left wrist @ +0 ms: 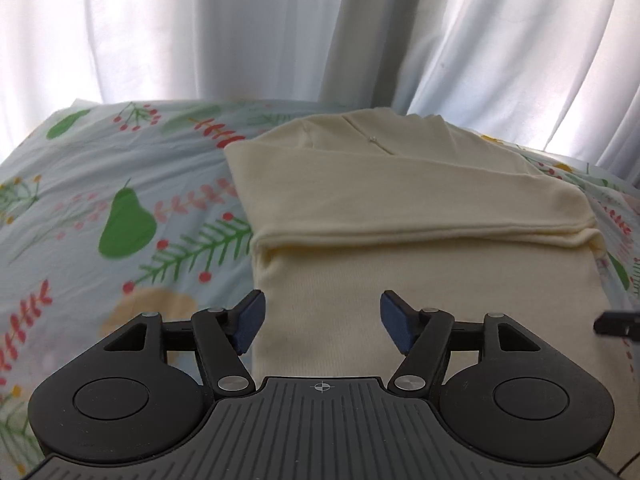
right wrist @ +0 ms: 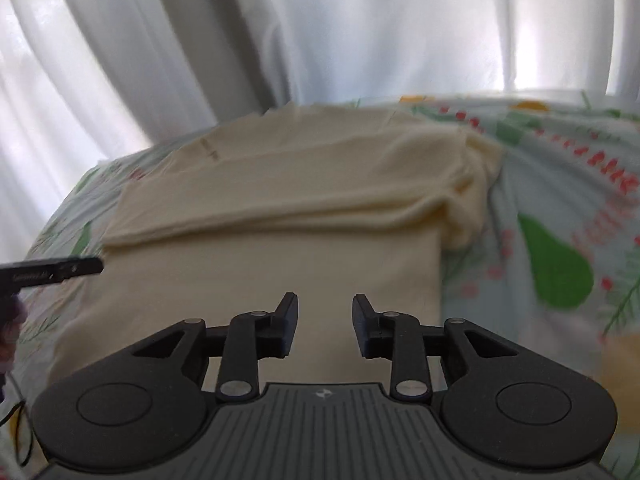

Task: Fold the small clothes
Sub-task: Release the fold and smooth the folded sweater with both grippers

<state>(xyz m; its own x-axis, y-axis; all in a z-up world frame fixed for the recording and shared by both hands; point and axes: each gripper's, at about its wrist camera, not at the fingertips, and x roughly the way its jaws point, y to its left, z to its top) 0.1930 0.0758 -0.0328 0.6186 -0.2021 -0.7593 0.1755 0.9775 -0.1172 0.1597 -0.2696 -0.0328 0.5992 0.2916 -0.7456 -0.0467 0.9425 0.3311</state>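
A cream garment [left wrist: 404,216] lies folded on a floral bedsheet [left wrist: 120,184], with a folded layer across its far half. My left gripper [left wrist: 322,320] is open and empty, hovering over the garment's near left part. The same garment [right wrist: 280,208] shows in the right wrist view, with a bunched sleeve at its right edge. My right gripper [right wrist: 325,326] is open and empty, over the garment's near right part. A tip of the right gripper shows at the right edge of the left wrist view [left wrist: 618,322], and a tip of the left gripper at the left edge of the right wrist view [right wrist: 56,270].
White curtains [left wrist: 280,28] hang behind the bed. The floral sheet [right wrist: 560,240], printed with green pears and red sprigs, spreads on both sides of the garment. A thin cable [right wrist: 16,432] lies at the lower left of the right wrist view.
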